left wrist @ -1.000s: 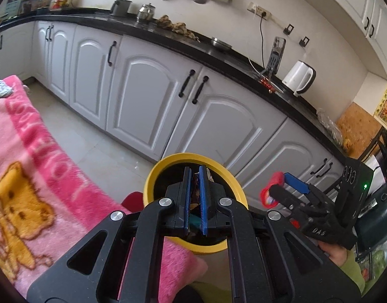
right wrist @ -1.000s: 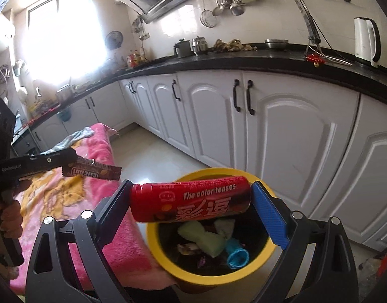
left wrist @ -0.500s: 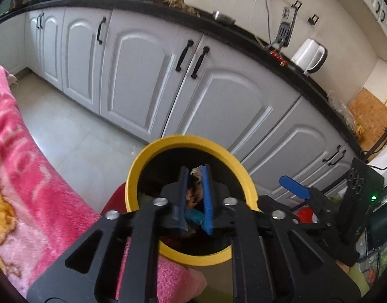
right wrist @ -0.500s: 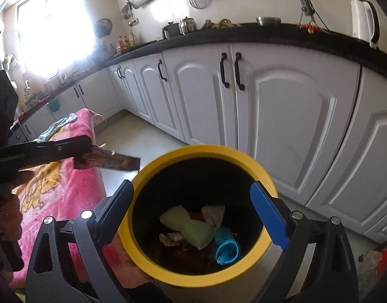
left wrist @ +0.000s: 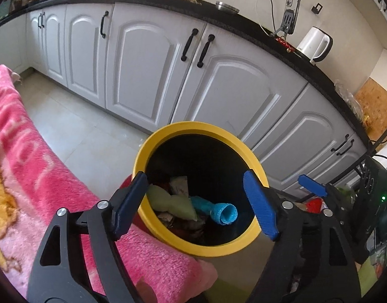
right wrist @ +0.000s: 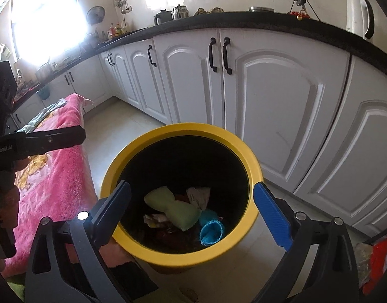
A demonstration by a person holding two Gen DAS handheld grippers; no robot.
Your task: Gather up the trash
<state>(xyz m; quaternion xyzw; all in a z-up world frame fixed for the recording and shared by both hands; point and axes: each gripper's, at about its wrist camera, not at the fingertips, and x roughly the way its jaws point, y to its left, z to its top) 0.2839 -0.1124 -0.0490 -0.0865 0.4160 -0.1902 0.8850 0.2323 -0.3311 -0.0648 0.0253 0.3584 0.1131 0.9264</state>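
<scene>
A round bin with a yellow rim (left wrist: 153, 139) (right wrist: 132, 151) and black inside stands on the floor beside the table. In it lie a pale green packet (left wrist: 173, 203) (right wrist: 178, 209), a rolled blue cloth (left wrist: 222, 213) (right wrist: 211, 229), paper scraps and dark wrappers. My left gripper (left wrist: 196, 204) is open and empty above the bin's mouth. My right gripper (right wrist: 190, 212) is open and empty above the bin too. One blue finger of the right gripper (left wrist: 312, 185) shows in the left wrist view; the left gripper's black side (right wrist: 42, 141) shows in the right wrist view.
A pink blanket with a yellow bear print (left wrist: 29, 156) (right wrist: 57, 166) covers the table left of the bin. White cabinet doors (left wrist: 148, 65) under a black counter (right wrist: 243, 21) run behind. A white kettle (left wrist: 315, 43) stands on the counter. Red and clear bags (right wrist: 375, 255) lie at right.
My right gripper opened first and the red can dropped into the bin. My left gripper, shut on a brown snack wrapper, moved over the bin and opened; the wrapper is gone from it.
</scene>
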